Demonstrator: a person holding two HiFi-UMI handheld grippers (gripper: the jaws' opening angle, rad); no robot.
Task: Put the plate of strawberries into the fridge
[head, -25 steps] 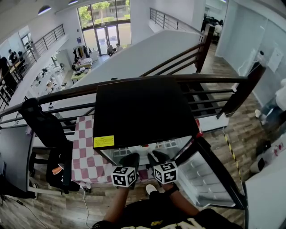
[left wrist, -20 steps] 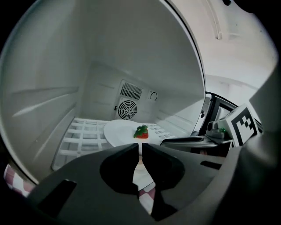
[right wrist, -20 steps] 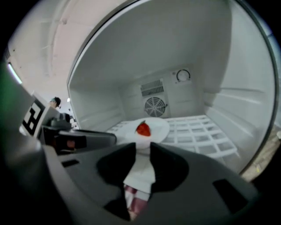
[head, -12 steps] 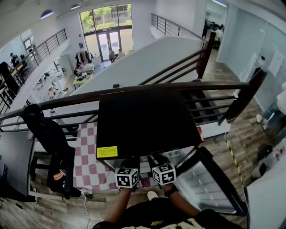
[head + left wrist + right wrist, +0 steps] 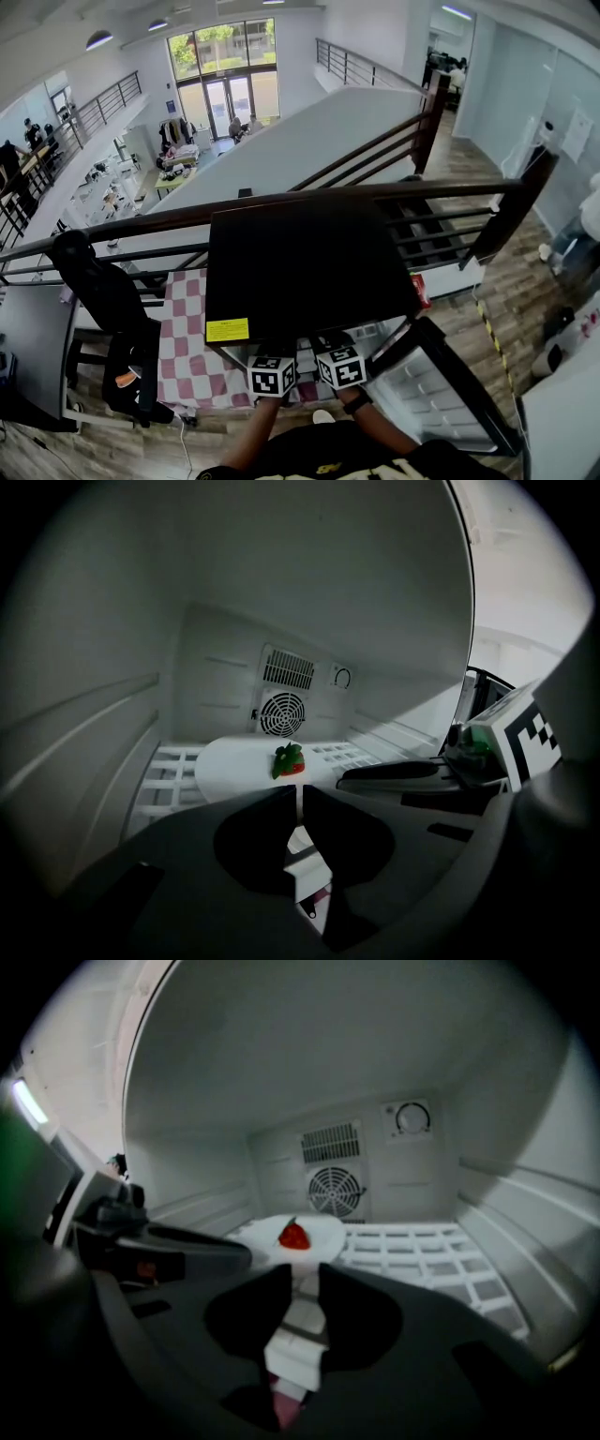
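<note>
Head view: fridge (image 5: 309, 267) seen from above, with a black top; its door (image 5: 427, 384) stands open at the right; a checked cloth (image 5: 187, 328) lies at its left
Plate: the white plate (image 5: 239, 761) lies flat on the wire shelf (image 5: 173, 785) inside the fridge, in front of the fan grille (image 5: 282, 712); one strawberry (image 5: 290, 760) sits on it
Left gripper: the left gripper (image 5: 298, 797) has its jaws almost together, with only a thin slit between them; the tips are at the plate's near rim; whether they touch it I cannot tell
Right gripper: the right gripper (image 5: 305, 1277) has its jaws a narrow gap apart; the near rim shows in that gap; no pinch can be made out
Pair: the two reach into the opening side by side
</note>
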